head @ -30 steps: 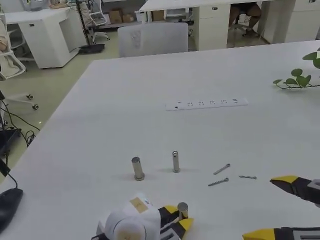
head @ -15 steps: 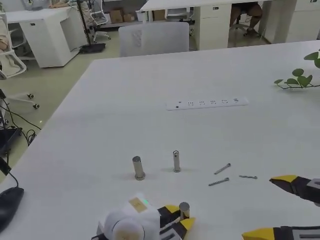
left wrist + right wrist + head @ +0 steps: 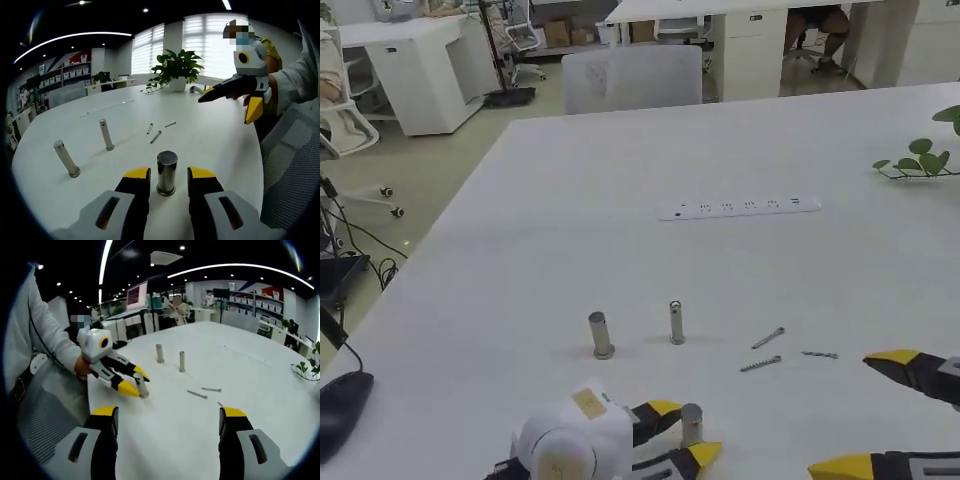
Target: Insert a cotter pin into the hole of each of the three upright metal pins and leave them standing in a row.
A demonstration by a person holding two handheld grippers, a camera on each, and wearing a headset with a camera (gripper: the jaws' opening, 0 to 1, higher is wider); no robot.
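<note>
Two metal pins (image 3: 601, 335) (image 3: 677, 322) stand upright side by side on the white table (image 3: 620, 230). A third pin (image 3: 691, 423) stands nearer to me, between the jaws of my left gripper (image 3: 683, 433). In the left gripper view that pin (image 3: 166, 172) is upright on the table, with a narrow gap to each yellow pad (image 3: 137, 175); the left gripper (image 3: 169, 176) is open. Three cotter pins (image 3: 767, 338) (image 3: 760, 363) (image 3: 818, 354) lie flat to the right. My right gripper (image 3: 875, 415) hovers at the lower right, wide open and holding nothing.
A white power strip (image 3: 738, 208) lies across the middle of the table. Plant leaves (image 3: 920, 160) reach in at the right edge. A grey chair (image 3: 632, 78) stands behind the far edge, and a dark mouse (image 3: 340, 410) rests at the near left.
The left gripper's jaws have spread slightly apart from the near pin, which stays upright. The right gripper has held still. The view shifted a little.
</note>
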